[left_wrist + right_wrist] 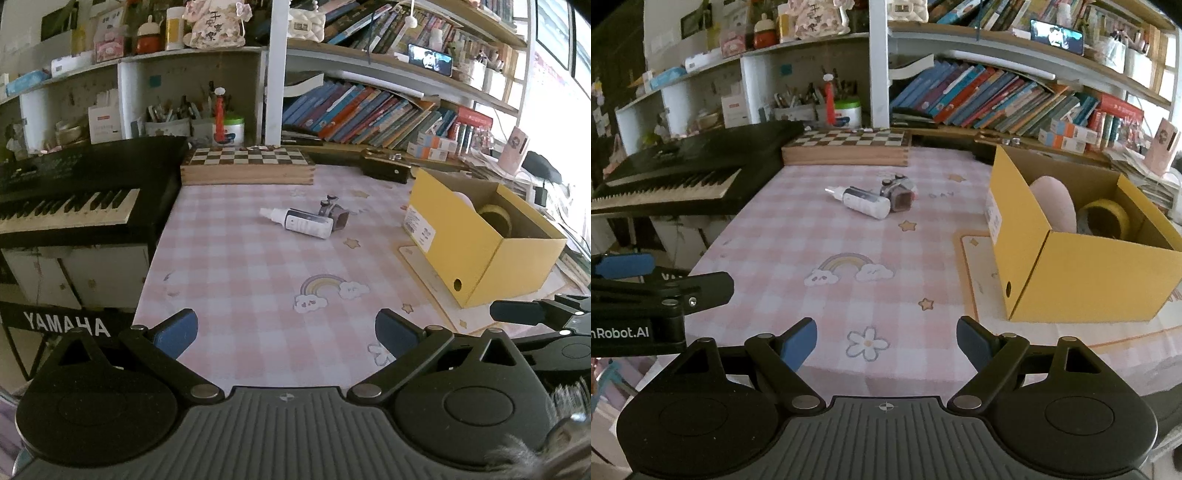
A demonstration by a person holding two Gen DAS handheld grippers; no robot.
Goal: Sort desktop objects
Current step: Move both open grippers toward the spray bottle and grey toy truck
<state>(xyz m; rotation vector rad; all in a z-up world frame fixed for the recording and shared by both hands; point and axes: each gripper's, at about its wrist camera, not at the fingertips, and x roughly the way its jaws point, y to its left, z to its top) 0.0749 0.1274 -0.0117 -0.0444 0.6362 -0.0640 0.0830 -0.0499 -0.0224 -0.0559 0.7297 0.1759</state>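
Two loose items are left out on the pink checked tablecloth (pixel 240 266), and the yellow cardboard box (pixel 1082 280) sits off to the right, already holding a pale pink rounded thing (pixel 1054 206) and a yellow tape roll (pixel 1106 218). The box is the biggest piece here, light and stiff by the look of it, best left where it stands. Out in the middle lies the white bottle (pixel 301 222) on its side, nozzle pointing left; it looks like light, smooth plastic that could roll, so a grip across the fat middle of the body seems safest. Touching its base end is a small dark boxy gadget (pixel 899 194) with knobs on top, rigid and probably light, though what it actually is I cannot make out. The left gripper (pixel 286 332) hovers low at the near edge, jaws spread wide with nothing between them; the right gripper (pixel 886 343) likewise hangs wide apart and empty. The box's far corner is cut off, its near wall hides the floor inside, and the bottle's label is too blurred to read.
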